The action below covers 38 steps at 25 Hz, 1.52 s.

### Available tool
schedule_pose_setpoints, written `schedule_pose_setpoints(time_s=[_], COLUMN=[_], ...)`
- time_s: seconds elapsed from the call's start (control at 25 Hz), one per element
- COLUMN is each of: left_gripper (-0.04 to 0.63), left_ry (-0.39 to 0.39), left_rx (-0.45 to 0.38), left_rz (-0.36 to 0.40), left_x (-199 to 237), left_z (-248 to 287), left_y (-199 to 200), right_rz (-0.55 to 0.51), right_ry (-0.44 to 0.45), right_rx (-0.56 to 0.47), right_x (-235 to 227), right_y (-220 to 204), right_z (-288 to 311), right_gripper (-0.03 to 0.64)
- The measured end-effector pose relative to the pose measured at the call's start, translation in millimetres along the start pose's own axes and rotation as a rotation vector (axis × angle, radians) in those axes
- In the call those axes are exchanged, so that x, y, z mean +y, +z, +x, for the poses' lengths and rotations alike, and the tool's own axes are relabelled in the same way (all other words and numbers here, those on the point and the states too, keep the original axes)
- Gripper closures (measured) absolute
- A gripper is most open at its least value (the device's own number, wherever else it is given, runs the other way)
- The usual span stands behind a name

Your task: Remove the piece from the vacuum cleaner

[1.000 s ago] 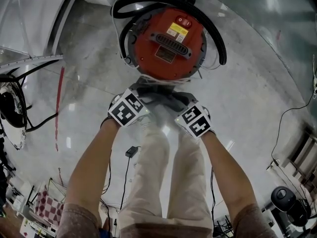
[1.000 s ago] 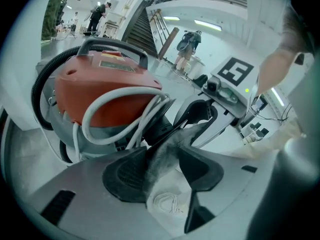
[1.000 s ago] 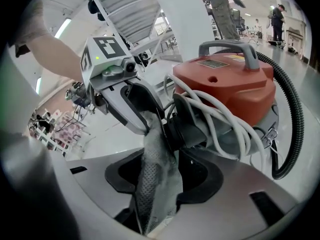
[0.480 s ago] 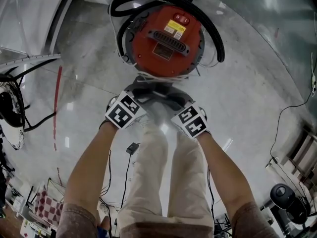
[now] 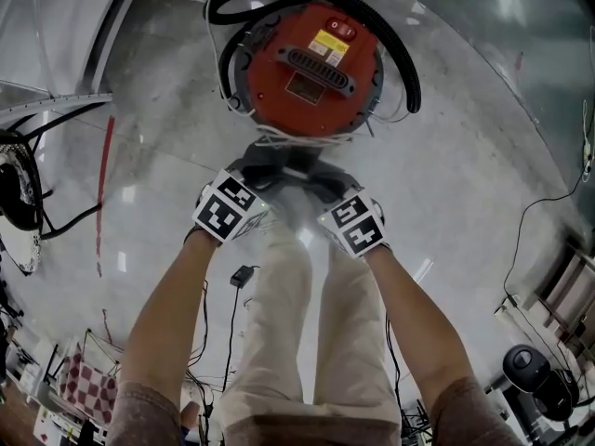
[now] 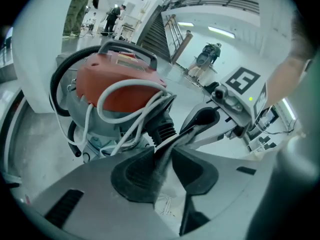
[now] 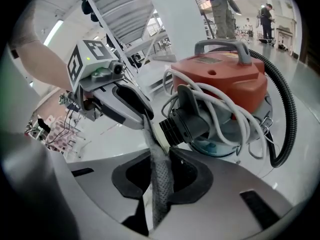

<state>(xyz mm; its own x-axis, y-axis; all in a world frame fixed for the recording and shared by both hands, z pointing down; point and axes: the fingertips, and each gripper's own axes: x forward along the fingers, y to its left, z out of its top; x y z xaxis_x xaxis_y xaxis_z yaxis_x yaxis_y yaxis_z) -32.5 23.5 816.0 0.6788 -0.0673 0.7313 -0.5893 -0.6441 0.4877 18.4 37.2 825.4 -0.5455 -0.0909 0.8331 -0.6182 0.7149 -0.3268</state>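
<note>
A red vacuum cleaner (image 5: 311,68) stands on the floor with a white cord (image 6: 125,91) wound round it. A black hose (image 5: 400,54) loops behind it. A grey cloth piece (image 5: 284,165) hangs at its black ribbed inlet (image 7: 175,129). My left gripper (image 6: 162,156) and my right gripper (image 7: 160,166) face each other just in front of the inlet. The jaws of both have just been closing, and each pair now pinches the grey cloth (image 6: 159,169) (image 7: 160,184). From above, the left gripper (image 5: 256,175) and the right gripper (image 5: 321,182) meet below the vacuum.
The person's legs in pale trousers (image 5: 288,323) stand between the arms. A small black adapter with its lead (image 5: 244,275) lies on the floor at the left. Black cables (image 5: 37,221) run at the far left, and a dark machine (image 5: 530,379) sits at the lower right.
In the head view both marker cubes have drifted slightly left and the vacuum sits a little higher in the picture. The arms otherwise hold their place by the inlet.
</note>
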Motion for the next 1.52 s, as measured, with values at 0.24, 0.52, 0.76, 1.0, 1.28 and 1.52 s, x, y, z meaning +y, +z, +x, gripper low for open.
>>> schedule_pose_setpoints(time_s=[0.24, 0.52, 0.76, 1.0, 1.28, 1.52], left_gripper=[0.488, 0.488, 0.489, 0.489, 0.491, 0.492], left_ry=[0.014, 0.029, 0.046, 0.070, 0.068, 0.068], left_rx=[0.004, -0.009, -0.024, -0.039, -0.035, -0.033], left_rz=[-0.018, -0.078, -0.130, -0.152, -0.173, -0.174], left_x=[-1.7, -1.7, -6.2, -6.8, -8.3, -7.0], left_z=[-2.8, -6.0, -8.2, -9.7, -10.2, -12.8], left_y=[-2.3, -2.8, -8.8, -9.3, -12.1, -12.8], right_rz=[0.020, 0.090, 0.123, 0.127, 0.116, 0.130], right_ry=[-0.008, -0.042, -0.061, -0.070, -0.071, -0.050], right_rx=[-0.003, -0.023, -0.026, -0.027, -0.030, -0.010], right_x=[4.0, 4.8, 7.8, 7.9, 9.3, 17.7], right_y=[-2.6, 0.5, -6.0, -6.9, -10.0, -8.0], right_z=[0.1, -1.6, -1.3, -1.4, 1.7, -1.1], right_gripper=[0.558, 0.558, 0.555, 0.555, 0.555, 0.557])
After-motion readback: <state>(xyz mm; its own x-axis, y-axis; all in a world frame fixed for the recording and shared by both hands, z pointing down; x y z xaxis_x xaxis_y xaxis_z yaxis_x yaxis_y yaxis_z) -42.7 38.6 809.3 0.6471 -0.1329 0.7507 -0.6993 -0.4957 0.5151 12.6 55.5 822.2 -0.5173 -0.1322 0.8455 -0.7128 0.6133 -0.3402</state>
